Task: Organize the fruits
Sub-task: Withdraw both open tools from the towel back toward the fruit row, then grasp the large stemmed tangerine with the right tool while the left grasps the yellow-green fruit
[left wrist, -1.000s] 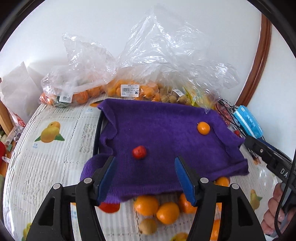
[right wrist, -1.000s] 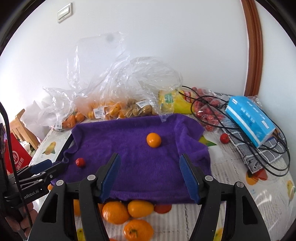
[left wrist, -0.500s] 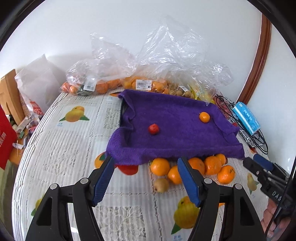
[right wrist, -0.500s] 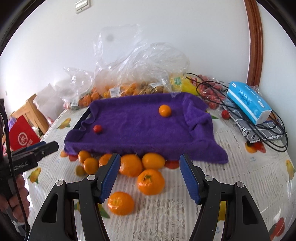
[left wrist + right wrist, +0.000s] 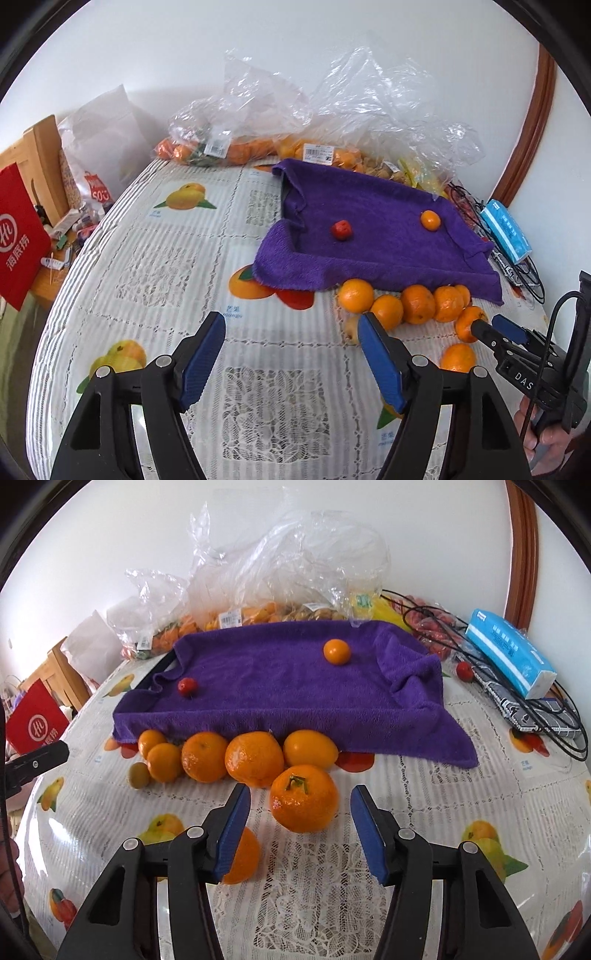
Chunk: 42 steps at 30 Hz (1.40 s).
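Observation:
A purple towel (image 5: 295, 686) draped over a tray holds a small red fruit (image 5: 187, 686) and a small orange (image 5: 336, 651). Several oranges (image 5: 205, 756) lie in a row along its near edge. One orange with a green stem (image 5: 291, 812) sits apart, between the fingers of my right gripper (image 5: 300, 794). Its jaws are closing, with a gap still on both sides of the fruit. My left gripper (image 5: 290, 325) hovers over bare tablecloth left of the row of oranges (image 5: 417, 304). Its jaws are opening with nothing between them.
Clear plastic bags of fruit (image 5: 258, 590) line the back by the wall. A blue tissue pack (image 5: 509, 653) and black cables (image 5: 517, 701) lie at the right. Another orange (image 5: 243, 856) sits under my right gripper's left finger. A red bag (image 5: 18, 240) stands off the table's left edge.
Both grippers have drawn back from over the towel toward the near side of the table. The right one has sunk around the stemmed orange. Left jaws have widened, right jaws narrowed.

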Tool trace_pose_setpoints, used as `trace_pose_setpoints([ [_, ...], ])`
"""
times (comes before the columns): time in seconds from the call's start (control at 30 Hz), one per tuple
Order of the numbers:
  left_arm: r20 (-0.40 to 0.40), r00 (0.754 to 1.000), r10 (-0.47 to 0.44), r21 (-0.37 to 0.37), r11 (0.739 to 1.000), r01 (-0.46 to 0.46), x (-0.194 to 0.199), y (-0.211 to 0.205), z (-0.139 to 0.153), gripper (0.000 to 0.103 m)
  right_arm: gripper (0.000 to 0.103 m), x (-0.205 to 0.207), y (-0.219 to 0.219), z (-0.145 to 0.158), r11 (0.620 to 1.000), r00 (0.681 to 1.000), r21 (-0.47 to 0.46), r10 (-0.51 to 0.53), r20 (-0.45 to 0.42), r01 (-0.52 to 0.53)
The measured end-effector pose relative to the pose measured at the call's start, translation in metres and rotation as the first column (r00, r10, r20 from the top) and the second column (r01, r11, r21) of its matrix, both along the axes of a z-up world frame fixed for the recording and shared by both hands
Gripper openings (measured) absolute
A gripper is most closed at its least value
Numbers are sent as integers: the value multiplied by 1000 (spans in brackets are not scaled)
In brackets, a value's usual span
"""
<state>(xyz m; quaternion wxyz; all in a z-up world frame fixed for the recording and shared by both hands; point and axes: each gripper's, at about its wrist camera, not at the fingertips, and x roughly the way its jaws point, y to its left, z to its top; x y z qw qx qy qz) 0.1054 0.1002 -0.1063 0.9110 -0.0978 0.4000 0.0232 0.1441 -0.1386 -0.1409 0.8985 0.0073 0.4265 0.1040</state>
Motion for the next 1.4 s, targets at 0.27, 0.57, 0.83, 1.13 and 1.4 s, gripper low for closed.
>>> trace_pose_setpoints([
  [0.27,-32,999,-19,-4,1000,19,10,1,-15,72,57,14,0,-23,1000,998,1,-5,-55,5],
  [0.57,-58,994,-96,-42,995,93,25,-19,-33,72,45,11,-4,-19,1000,1000,-20,14,-23,-14],
  [0.83,-73,983,-171,-19,985,170,35,-48,-44,71,45,5,-31,-13,999,999,-8,-39,-9,39],
  [1.13,-70,978,-196,91,975,202,40,-65,-53,35,45,1,-37,-17,999,999,-27,-40,-2,40],
  [1.4,-63,980,-186,97,977,192,40,-63,-53,24,45,4,-38,-23,999,999,-23,-42,-15,41],
])
